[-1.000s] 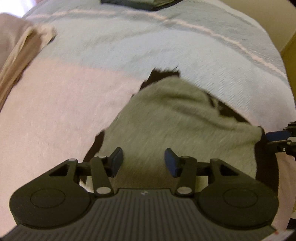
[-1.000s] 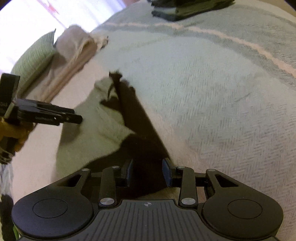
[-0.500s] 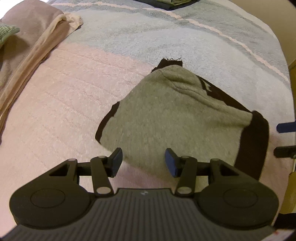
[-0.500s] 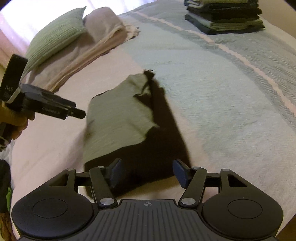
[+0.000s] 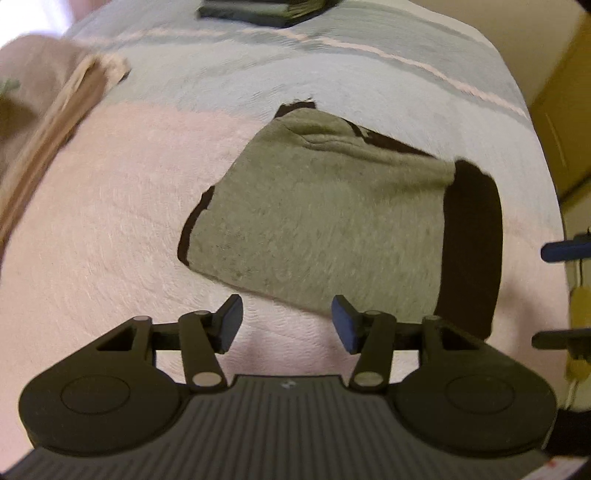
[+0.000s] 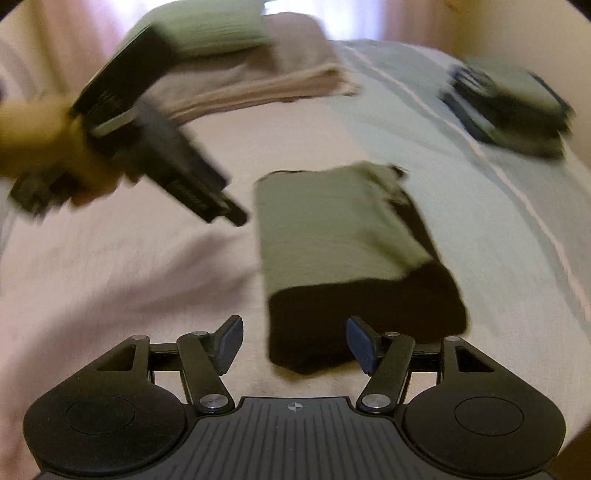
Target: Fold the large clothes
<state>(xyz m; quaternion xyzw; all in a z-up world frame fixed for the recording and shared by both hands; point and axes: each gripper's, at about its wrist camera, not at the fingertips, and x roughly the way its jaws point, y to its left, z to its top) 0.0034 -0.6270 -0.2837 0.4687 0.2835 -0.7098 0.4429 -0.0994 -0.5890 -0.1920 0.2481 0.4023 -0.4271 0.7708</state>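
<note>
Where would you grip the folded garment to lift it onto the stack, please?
Probably at the black end of the garment, nearest the right tongs, which are open. It forms a thick, rounded edge facing them, so coming in low from that near side should catch all layers. The far end looks rumpled and loose. The stack lies beyond, to the right.

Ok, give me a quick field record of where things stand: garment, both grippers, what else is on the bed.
garment: folded grey and black garment, lying flat on the bed cover
left gripper: open, empty, clear of the garment
right gripper: open, empty, at the garment's black end
folded stack: far side of the bed
pillow: at the head, on pink bedding
</note>
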